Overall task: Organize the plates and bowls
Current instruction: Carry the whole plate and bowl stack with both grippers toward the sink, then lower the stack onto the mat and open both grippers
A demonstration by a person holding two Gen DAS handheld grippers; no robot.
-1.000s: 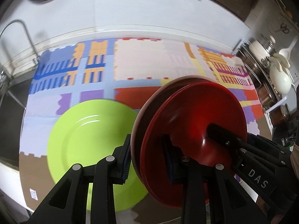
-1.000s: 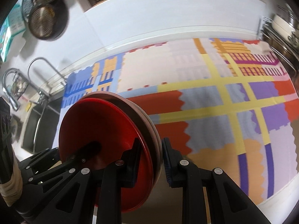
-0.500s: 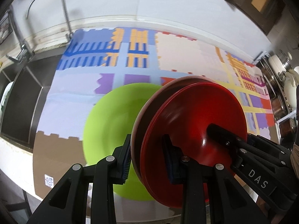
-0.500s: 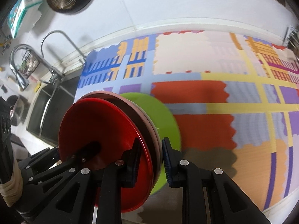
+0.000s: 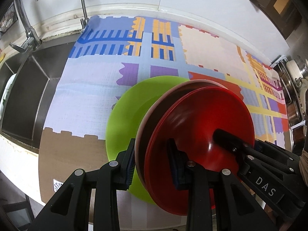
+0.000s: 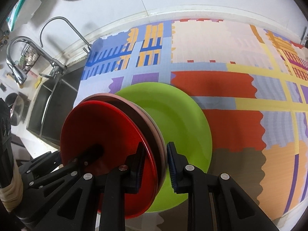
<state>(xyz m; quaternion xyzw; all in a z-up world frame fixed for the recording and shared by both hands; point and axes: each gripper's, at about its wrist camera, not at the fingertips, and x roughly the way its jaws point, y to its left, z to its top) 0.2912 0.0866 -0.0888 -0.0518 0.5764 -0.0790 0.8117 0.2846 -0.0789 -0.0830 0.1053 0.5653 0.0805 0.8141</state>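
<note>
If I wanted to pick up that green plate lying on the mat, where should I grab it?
Probably the green plate's raised rim on its right side, over the mat: it lies flat, so one finger slips under the lip there. The held red plate covers its left.

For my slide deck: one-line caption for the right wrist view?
Both grippers hold stacked red and pink plates on edge above a green plate.
</note>
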